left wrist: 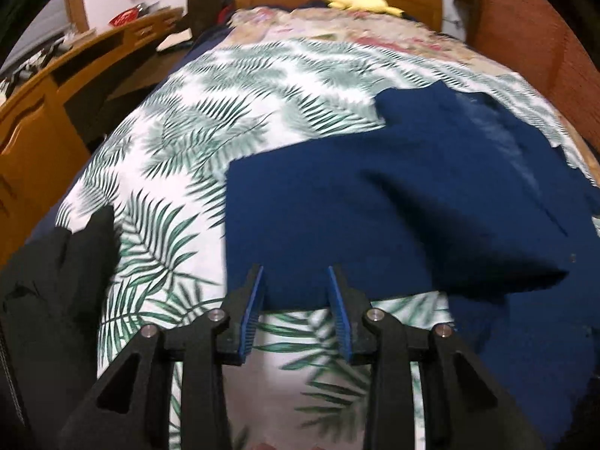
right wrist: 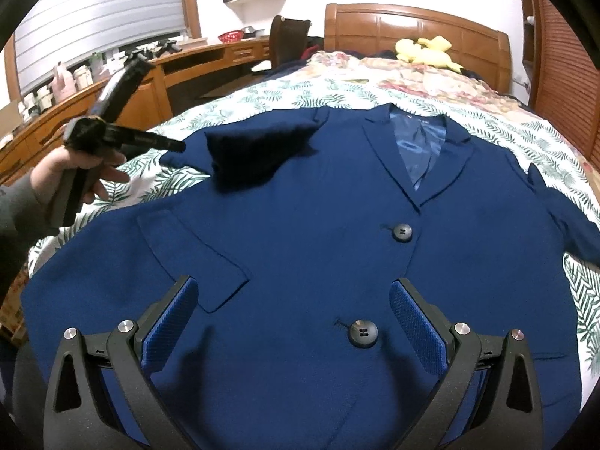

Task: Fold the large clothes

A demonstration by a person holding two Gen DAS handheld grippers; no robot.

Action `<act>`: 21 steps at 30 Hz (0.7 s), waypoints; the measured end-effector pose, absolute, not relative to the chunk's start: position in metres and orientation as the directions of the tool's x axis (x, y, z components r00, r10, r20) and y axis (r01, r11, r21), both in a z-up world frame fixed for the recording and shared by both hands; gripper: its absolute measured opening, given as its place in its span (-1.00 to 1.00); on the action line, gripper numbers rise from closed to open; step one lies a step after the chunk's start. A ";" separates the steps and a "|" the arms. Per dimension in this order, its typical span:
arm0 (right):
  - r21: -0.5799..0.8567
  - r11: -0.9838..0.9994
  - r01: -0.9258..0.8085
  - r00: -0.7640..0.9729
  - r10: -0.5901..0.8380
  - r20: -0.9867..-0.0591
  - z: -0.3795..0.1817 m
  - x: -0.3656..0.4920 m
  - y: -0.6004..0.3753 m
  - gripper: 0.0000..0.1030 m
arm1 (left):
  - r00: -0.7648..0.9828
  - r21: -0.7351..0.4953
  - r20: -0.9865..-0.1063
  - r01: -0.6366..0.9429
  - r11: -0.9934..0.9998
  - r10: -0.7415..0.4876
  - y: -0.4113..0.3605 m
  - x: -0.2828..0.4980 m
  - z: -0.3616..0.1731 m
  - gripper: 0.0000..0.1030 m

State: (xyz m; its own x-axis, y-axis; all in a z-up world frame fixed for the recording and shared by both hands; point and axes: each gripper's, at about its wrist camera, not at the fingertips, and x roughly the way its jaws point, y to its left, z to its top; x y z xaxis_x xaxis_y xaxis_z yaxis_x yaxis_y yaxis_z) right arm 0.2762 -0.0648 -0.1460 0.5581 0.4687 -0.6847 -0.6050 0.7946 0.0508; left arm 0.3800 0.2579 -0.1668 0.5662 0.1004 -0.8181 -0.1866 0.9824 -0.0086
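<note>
A navy blazer [right wrist: 300,232] with two black buttons lies front up on the palm-leaf bedsheet [right wrist: 270,93]. One sleeve [right wrist: 258,153] is folded across its chest. My right gripper [right wrist: 294,288] hovers open over the lower front, one finger on each side of the bottom button [right wrist: 362,333], with nothing between the pads. In the right wrist view a hand holds my left gripper [right wrist: 178,146] above the jacket's left shoulder. In the left wrist view the left gripper [left wrist: 296,273] has its jaws apart just short of the blazer's [left wrist: 375,206] near edge, with nothing between the blue pads.
A dark garment [left wrist: 56,281] lies at the bed's left edge. A floral blanket [right wrist: 412,71] and a yellow plush toy [right wrist: 427,52] sit by the wooden headboard [right wrist: 412,26]. A wooden desk [right wrist: 123,82] with clutter runs along the left.
</note>
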 end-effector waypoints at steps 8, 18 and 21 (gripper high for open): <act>0.052 0.793 -0.607 0.550 0.467 -0.692 -0.149 0.278 -0.063 1.00 | 0.536 0.005 -0.835 -0.224 0.975 0.127 0.282 0.390 -0.192 -0.24; 0.052 0.792 -0.608 0.552 0.469 -0.689 -0.149 0.277 -0.063 1.00 | 0.542 0.069 -0.822 -0.204 0.977 0.172 0.270 0.398 -0.191 -0.50; 0.050 0.792 -0.609 0.555 0.470 -0.687 -0.148 0.276 -0.065 1.00 | 0.563 0.098 -0.806 -0.179 0.979 0.184 0.259 0.394 -0.182 -0.83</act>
State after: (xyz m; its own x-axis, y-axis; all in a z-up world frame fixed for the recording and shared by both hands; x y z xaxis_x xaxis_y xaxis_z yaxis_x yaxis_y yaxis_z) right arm 0.2761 -0.0649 -0.1478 0.5547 0.4697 -0.6868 -0.6086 0.7919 0.0501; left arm 0.3939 0.2591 -0.1822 0.5629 0.1836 -0.8059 -0.1794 0.9789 0.0977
